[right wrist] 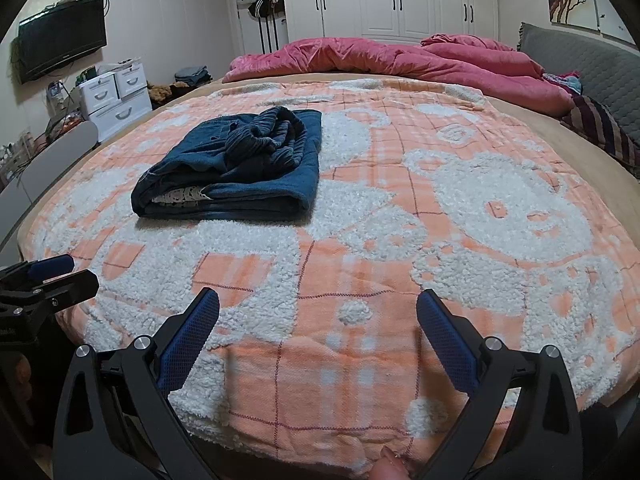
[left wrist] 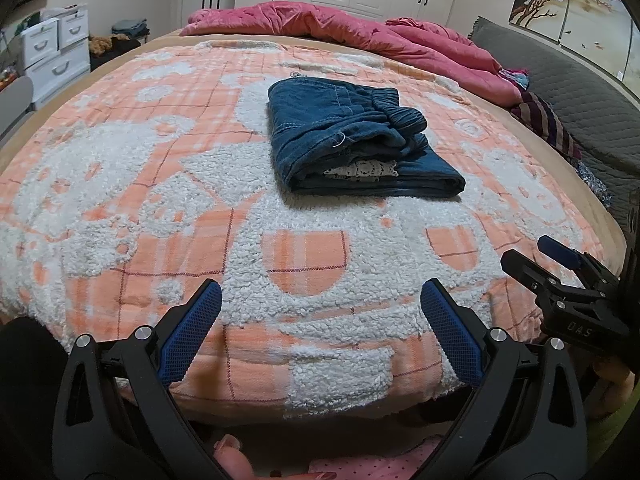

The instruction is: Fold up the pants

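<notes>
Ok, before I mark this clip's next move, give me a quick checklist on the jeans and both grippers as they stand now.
1. Folded jeans in a compact bundle: ok.
2. Bundle tidy: not ok, the ribbed waistband is bunched on top and white lace pokes from the open end.
3. Left gripper open, holding nothing: ok.
4. Right gripper open, holding nothing: ok.
5. Both grippers off the jeans, near the edge of the plaid blanket: ok.
6. Legs aligned inside the fold: cannot tell.

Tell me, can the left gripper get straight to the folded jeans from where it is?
Probably yes. The left gripper is open and empty near the bed's edge, and only bare blanket lies between it and the folded jeans. The right gripper sits off to the side.
</notes>
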Action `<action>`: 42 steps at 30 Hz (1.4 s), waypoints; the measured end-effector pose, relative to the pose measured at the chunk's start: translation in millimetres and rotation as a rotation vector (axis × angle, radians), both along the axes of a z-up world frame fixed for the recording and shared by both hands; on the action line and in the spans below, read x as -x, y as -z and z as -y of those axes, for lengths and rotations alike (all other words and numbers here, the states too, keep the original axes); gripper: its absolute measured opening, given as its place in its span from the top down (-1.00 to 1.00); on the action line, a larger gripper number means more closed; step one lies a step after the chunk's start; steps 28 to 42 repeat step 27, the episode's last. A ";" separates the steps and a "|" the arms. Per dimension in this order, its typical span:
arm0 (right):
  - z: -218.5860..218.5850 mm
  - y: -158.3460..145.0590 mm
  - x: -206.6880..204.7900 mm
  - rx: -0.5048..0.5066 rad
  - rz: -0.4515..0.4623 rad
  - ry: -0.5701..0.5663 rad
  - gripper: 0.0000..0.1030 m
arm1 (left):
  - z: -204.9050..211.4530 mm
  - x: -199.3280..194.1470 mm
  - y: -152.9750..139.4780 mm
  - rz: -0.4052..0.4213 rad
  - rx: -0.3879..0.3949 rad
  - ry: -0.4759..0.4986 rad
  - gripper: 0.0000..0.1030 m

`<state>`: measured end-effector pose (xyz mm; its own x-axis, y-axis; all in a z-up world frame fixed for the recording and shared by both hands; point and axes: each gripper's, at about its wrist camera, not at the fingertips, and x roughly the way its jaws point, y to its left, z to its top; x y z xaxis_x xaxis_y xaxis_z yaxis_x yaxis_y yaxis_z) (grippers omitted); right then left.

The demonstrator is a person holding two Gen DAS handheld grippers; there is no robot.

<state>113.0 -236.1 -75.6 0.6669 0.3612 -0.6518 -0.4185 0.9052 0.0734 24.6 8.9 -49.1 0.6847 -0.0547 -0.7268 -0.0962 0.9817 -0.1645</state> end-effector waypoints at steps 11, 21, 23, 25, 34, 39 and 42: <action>0.0 0.6 -1.6 0.016 -0.001 0.011 -0.91 | -9.6 -0.5 3.7 -0.040 0.090 0.025 -0.82; 45.4 -16.2 -36.7 -0.004 -0.015 0.141 -0.91 | -73.0 -16.4 -11.1 -0.033 0.058 -0.126 -0.82; 76.7 -23.5 -64.0 -0.026 -0.042 0.224 -0.91 | -105.5 -32.6 -12.7 -0.076 0.020 -0.206 -0.82; 107.2 -26.5 -94.5 -0.010 -0.073 0.309 -0.91 | -151.1 -54.3 -16.3 -0.094 0.011 -0.276 -0.82; 143.8 -26.4 -134.3 0.018 -0.106 0.408 -0.91 | -190.4 -76.7 -19.9 -0.094 -0.028 -0.347 -0.82; 143.8 -26.4 -134.3 0.018 -0.106 0.408 -0.91 | -190.4 -76.7 -19.9 -0.094 -0.028 -0.347 -0.82; 143.8 -26.4 -134.3 0.018 -0.106 0.408 -0.91 | -190.4 -76.7 -19.9 -0.094 -0.028 -0.347 -0.82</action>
